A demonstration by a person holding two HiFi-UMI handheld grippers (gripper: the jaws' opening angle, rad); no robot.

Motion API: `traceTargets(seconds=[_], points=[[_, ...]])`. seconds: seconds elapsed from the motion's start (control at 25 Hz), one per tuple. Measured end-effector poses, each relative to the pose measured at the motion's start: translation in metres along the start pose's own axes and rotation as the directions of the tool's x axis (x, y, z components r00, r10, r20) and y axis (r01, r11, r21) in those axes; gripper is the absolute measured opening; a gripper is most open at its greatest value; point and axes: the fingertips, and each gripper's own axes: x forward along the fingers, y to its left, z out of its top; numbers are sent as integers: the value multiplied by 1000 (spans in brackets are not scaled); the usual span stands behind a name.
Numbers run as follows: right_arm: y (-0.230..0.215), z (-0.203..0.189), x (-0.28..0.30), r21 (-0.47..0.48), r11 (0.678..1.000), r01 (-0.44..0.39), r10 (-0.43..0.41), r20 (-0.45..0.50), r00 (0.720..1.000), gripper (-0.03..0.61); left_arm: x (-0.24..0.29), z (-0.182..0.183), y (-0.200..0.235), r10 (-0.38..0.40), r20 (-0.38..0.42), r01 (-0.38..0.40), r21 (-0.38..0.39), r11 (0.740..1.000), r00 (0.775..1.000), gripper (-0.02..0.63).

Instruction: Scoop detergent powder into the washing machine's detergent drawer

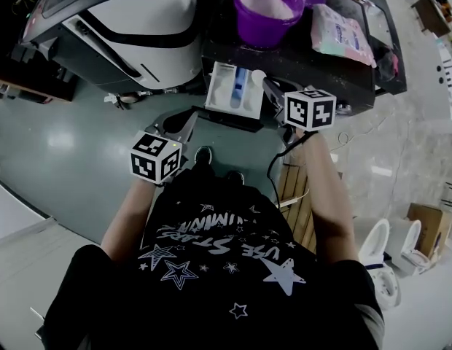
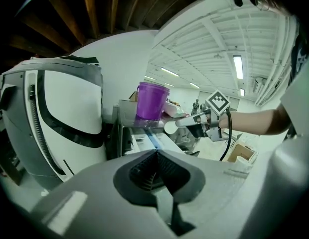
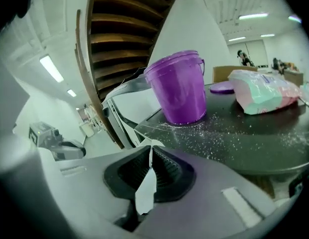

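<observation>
The white detergent drawer (image 1: 232, 90) stands pulled out from the dark-topped machine, with a blue insert down its middle. My right gripper (image 1: 274, 87) is shut on the handle of a white scoop (image 1: 256, 77), whose bowl is at the drawer's right edge. In the right gripper view the thin white handle (image 3: 146, 183) is pinched between the shut jaws (image 3: 150, 151). A purple bucket (image 1: 267, 9) of pale powder sits on the machine top. My left gripper (image 1: 181, 126) hangs lower left of the drawer, shut and empty (image 2: 156, 152). It looks at the scoop (image 2: 170, 127) and bucket (image 2: 152, 101).
A white washing machine (image 1: 131, 20) stands left of the drawer. On the dark top (image 3: 254, 133), dusted with spilled powder, lie a purple lid (image 3: 223, 87) and a detergent bag (image 1: 341, 33). Grey floor lies below; a wooden pallet (image 1: 297, 195) is at my right.
</observation>
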Motion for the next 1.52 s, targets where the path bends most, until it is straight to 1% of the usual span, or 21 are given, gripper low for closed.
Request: traceTargets(seconds=[0.12,0.32,0.56,0.72,0.88,0.92,1.0,1.12,1.2,1.24,1.36,1.52], points=[[1,-4,3,-102,994,37,-38,-5,999,38,-2,-2,4,7,1,-7,-6,1000,1000,1],[4,-14,7,-251,964,90,-95,-6,995,38,-1,-3,7,9,0,-9,-12,1000,1000,1],[6,-23,12,-358,924,136,-145,1,989,38,3,-3,7,-6,-10,6,-5,1000,1000,1],[3,-26,11,-440,882,167,-183,6,983,38,7,-2,7,-17,-20,17,4,1000,1000,1],[9,-27,10,-539,825,170,-196,10,980,38,12,1,7,-32,-25,32,20,999,999,1],[11,-27,10,-570,804,168,-197,11,980,38,13,2,7,-35,-26,35,24,999,999,1],[16,-29,10,-643,748,164,-204,12,979,38,15,5,7,-40,-27,40,33,999,999,1],[20,-31,11,-755,635,163,-231,15,973,38,18,8,5,-46,-28,48,44,998,999,1],[21,-32,10,-811,559,171,-257,26,966,38,20,10,4,-50,-28,51,51,997,998,1],[21,-32,10,-831,527,177,-269,34,963,38,21,11,4,-51,-28,53,54,997,998,1],[19,-29,6,-871,452,196,-296,61,953,38,24,12,2,-51,-27,53,61,997,998,1],[20,-25,1,-910,356,212,-308,99,946,38,26,15,-3,-45,-23,46,67,997,999,1]])
